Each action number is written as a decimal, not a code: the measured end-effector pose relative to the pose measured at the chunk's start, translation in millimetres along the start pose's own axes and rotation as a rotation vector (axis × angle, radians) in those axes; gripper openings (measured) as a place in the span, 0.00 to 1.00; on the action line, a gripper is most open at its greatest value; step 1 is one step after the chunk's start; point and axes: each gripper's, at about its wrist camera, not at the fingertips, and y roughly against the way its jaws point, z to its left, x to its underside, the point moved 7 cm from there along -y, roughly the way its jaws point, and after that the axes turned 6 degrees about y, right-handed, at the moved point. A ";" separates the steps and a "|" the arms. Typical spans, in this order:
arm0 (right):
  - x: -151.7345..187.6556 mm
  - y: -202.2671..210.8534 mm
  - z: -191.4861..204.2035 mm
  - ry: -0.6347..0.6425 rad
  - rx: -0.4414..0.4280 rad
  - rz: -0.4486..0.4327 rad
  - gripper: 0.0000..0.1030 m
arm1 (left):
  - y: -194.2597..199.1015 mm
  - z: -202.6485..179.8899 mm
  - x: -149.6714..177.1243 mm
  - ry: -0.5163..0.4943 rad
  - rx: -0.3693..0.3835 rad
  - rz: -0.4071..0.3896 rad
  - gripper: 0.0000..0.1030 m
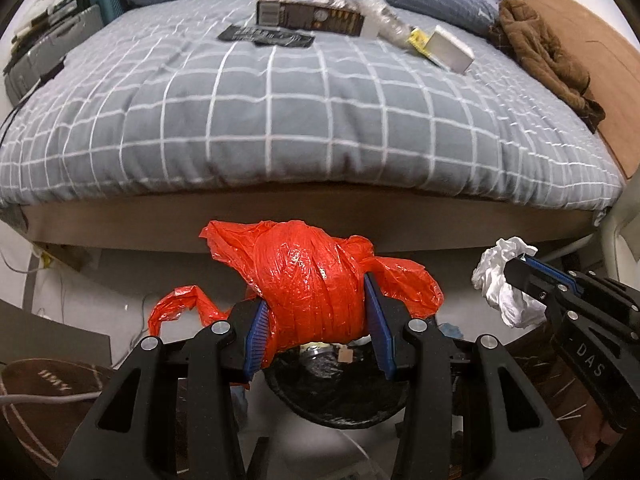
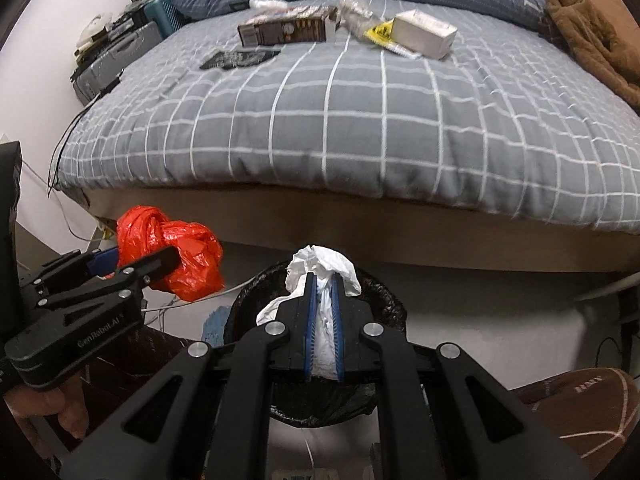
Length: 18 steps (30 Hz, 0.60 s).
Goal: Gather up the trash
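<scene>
My left gripper [image 1: 316,292] is shut on a crumpled red plastic bag [image 1: 316,276] and holds it above a bin lined with a black bag [image 1: 340,396]. The red bag also shows in the right wrist view [image 2: 172,252], left of the bin [image 2: 380,296]. My right gripper [image 2: 324,284] is shut on a wad of white tissue [image 2: 320,264] right over the bin's opening. In the left wrist view the tissue [image 1: 500,276] hangs at the right. More trash lies at the far end of the bed: a dark carton [image 1: 312,14], a black wrapper [image 1: 266,36], a white box [image 1: 450,50], clear plastic [image 1: 380,12].
A bed with a grey checked cover [image 1: 300,112] fills the view ahead, its wooden frame [image 1: 120,224] just beyond the bin. A brown garment [image 1: 544,52] lies on the bed's right side. A grey case [image 1: 48,52] and cables stand at the left. Brown slippers [image 2: 576,404] are on the floor.
</scene>
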 end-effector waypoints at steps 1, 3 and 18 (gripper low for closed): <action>1.6 -4.2 1.4 0.002 -0.004 0.008 0.07 | -2.3 3.7 1.0 0.005 -0.003 0.004 0.42; 5.2 -14.3 5.1 0.005 -0.012 0.027 0.07 | -7.3 13.6 3.9 0.015 -0.014 0.014 0.41; 21.1 -74.4 41.6 0.060 -0.062 0.140 0.20 | -21.7 72.6 20.0 0.089 -0.075 0.056 0.41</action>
